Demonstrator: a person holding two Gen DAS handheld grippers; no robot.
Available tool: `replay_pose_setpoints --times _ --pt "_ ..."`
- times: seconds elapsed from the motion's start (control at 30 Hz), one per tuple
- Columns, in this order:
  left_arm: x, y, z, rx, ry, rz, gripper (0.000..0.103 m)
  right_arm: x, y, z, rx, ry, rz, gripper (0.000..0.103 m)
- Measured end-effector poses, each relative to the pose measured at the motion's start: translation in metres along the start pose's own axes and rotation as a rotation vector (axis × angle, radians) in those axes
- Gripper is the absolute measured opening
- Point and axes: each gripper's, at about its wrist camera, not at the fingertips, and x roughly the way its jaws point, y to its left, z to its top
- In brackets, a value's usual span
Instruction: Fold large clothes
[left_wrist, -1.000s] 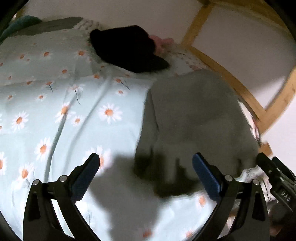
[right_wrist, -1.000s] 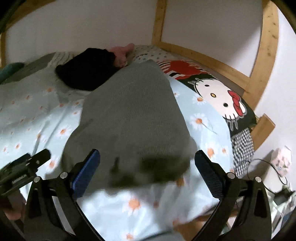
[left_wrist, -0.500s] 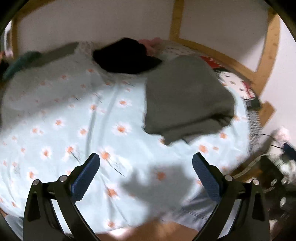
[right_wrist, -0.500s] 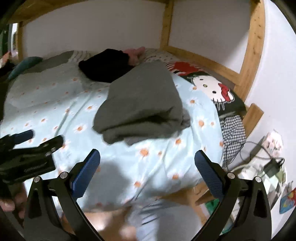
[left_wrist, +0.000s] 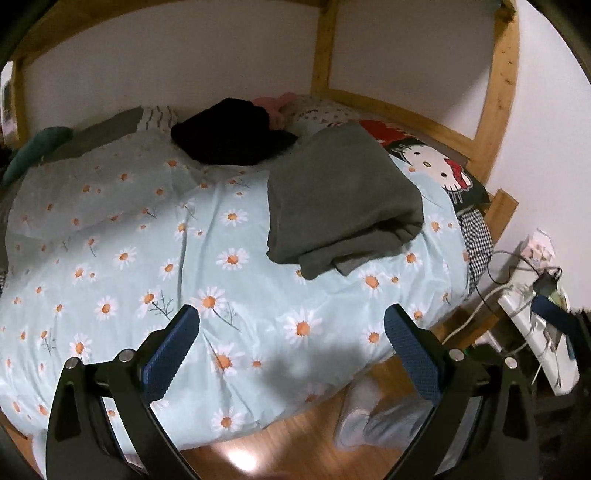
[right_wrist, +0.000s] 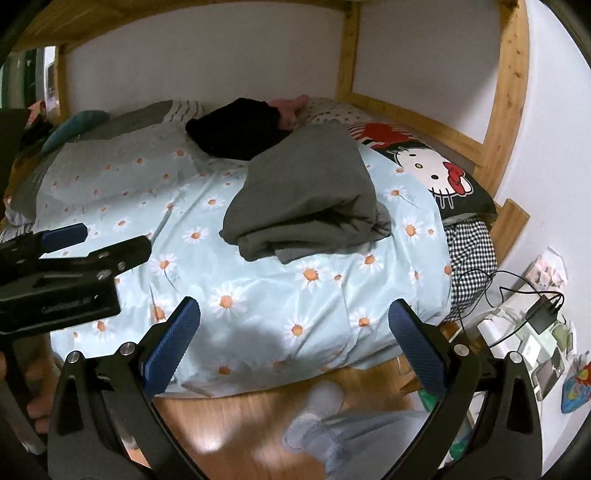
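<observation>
**A:** What fills the left wrist view?

**B:** A bed with a pale blue daisy-print duvet spans most of the frame. A folded grey garment lies on it, right of centre and toward the upper half. Its folded edges face the camera, and 1 layer sticks out at the lower edge.

**A:** And the grippers?

**B:** The left gripper sits at the bottom of the frame, its 2 blue-padded fingers spread wide with nothing between them. In the right wrist view the right gripper is likewise spread and empty. Both hang over the near edge of the bed, well apart from the garment.

**A:** What else is on the bed?

**B:** A black garment is heaped at the upper centre, just behind the grey one. A cat-face cartoon cushion lies at the upper right, by the wooden bed frame.

**A:** Anything below the bed?

**B:** Wooden floor at the bottom, with a blurred foot in a light sock. A white power strip with cables sits at the right edge.
</observation>
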Motion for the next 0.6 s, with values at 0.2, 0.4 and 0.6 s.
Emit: replay_pose_setpoints --times 0.2,0.4,0.6 --pt "0.0021 -0.0009 -0.005 0.008 0.024 -0.017 0.098 0.0074 0.0059 -0.0046 -0.01 0.026 0.005 0.1" --pt "0.0001 -0.0035 -0.0044 0.018 0.022 -0.01 0.098 0.0093 0.0096 -0.0081 -0.025 0.037 0.013 0.1" --pt "0.0014 -0.0049 -0.0056 0.026 0.026 -0.018 0.098 0.0077 0.0055 -0.0072 -0.022 0.029 0.002 0.1"
